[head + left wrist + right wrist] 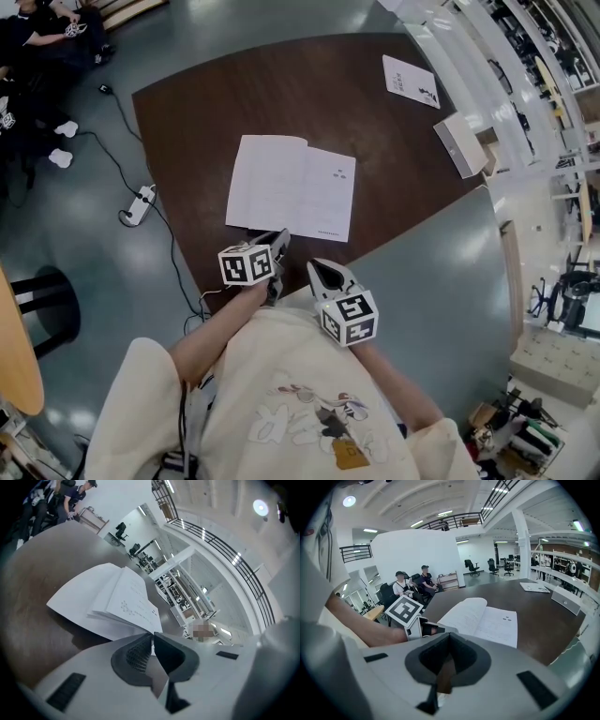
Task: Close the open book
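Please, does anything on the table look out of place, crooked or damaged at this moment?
Nothing is spilled or damaged. Only the open book stands out: its pages arch up beside the spine instead of lying flat, and the left gripper pinches its near edge.

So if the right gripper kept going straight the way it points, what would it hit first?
Probably the open book, at its near edge; depth is unclear, so the right gripper might touch the table just before it.
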A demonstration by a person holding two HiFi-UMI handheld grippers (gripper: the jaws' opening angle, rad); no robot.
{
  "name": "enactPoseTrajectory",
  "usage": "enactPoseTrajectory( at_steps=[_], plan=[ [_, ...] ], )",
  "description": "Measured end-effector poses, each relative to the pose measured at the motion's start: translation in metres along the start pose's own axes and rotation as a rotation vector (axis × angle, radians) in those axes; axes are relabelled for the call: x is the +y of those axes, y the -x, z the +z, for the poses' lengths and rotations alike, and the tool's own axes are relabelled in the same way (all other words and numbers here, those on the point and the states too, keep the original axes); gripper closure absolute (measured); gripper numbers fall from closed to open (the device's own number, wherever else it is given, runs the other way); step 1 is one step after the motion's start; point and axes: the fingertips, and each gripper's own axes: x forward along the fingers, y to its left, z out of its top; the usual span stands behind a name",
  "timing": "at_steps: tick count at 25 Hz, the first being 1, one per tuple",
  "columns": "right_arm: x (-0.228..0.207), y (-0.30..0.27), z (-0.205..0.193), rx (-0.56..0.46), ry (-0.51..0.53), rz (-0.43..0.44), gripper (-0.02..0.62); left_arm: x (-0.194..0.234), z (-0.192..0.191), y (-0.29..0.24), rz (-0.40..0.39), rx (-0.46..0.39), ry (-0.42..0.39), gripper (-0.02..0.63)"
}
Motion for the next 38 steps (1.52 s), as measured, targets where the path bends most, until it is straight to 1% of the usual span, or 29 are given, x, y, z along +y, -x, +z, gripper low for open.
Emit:
enactPoseTrajectory(
  at_steps=[4,9,21,32,38],
  plan=[
    [-0.002,0.004,-0.005,0.006,-0.002,-0.005,0.589,-0.004,-0.004,-0.004,0.006,0.035,-0.051,0.583],
    [-0.012,0.009,-0.008,0.01,-0.012,-0.014,0.589,-0.011,-0.006,-0.018,-0.01,0.08,-0.068,0.583],
    [-0.025,0.017,-0.016,0.014,-0.056,-0.038,0.589,-0.033,-0.024,-0.053,-0.035,0.285,-0.211,0.583],
    [-0.04,0.016,-0.024,0.025,-0.085,-0.06,0.589,-0.032,-0.047,-0.08,-0.024,0.441,-0.315,0.578],
    [-0.046,0.021,-0.027,0.026,-0.095,-0.075,0.589,-0.031,-0.06,-0.09,-0.02,0.502,-0.364,0.568]
  ],
)
